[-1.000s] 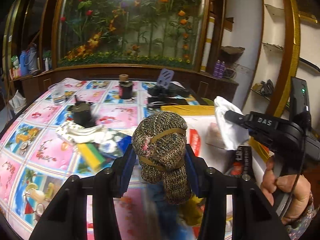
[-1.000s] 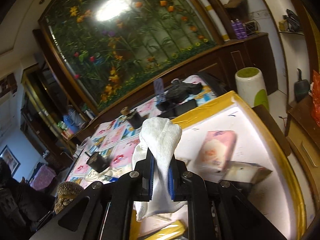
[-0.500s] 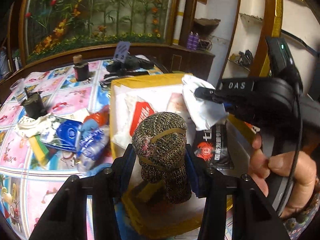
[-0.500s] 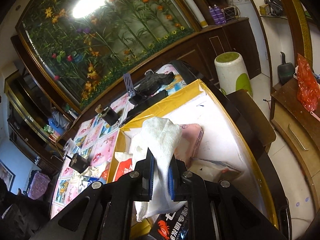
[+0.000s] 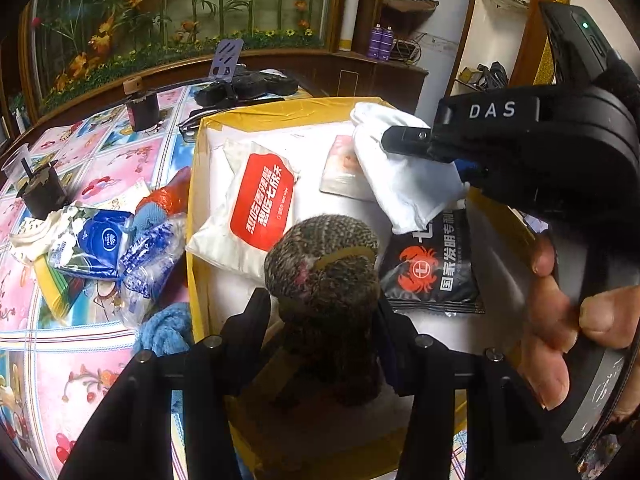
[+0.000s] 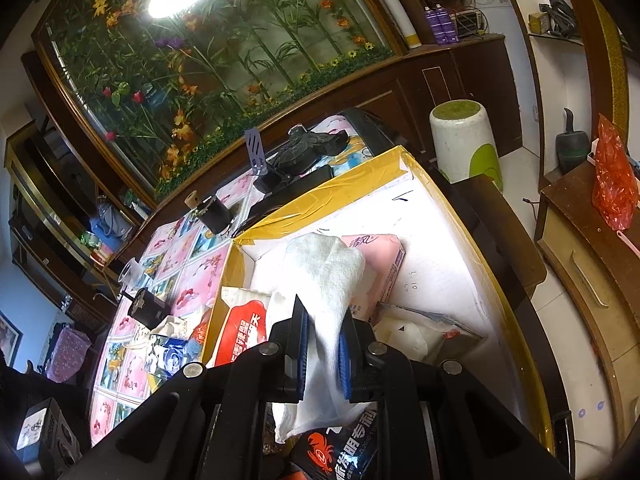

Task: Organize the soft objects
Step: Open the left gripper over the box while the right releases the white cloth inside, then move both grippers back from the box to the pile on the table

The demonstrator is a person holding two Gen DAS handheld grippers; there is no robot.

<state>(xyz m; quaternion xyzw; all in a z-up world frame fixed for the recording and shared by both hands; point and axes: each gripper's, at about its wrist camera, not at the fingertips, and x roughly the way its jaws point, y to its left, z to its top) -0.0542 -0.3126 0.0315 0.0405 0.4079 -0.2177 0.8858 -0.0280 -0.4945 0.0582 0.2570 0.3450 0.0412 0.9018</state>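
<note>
My left gripper [image 5: 322, 312] is shut on a brown knitted bundle [image 5: 324, 268] tied with a tan band, held over the near end of a yellow-edged box [image 5: 208, 128] lined in white. My right gripper [image 6: 323, 344] is shut on a white cloth [image 6: 324, 272] and holds it above the box's middle; it also shows in the left wrist view [image 5: 400, 168]. Inside the box lie a white wipes pack with a red label [image 5: 256, 204], a pink tissue pack [image 6: 380, 264], a black crab-print packet [image 5: 434, 264] and a clear bag [image 6: 412, 332].
On the flowered tablecloth [image 5: 100, 168] left of the box lie blue packets [image 5: 100, 240], a blue cloth [image 5: 164, 328], an orange-red item [image 5: 168, 196], a yellow-green sponge [image 5: 52, 292] and dark cups [image 5: 44, 196]. A white-green stool [image 6: 464, 140] stands on the floor beyond the box.
Both grippers have moved right from over the tablecloth to over the box and lower into it. Each keeps its hold on its cloth item.
</note>
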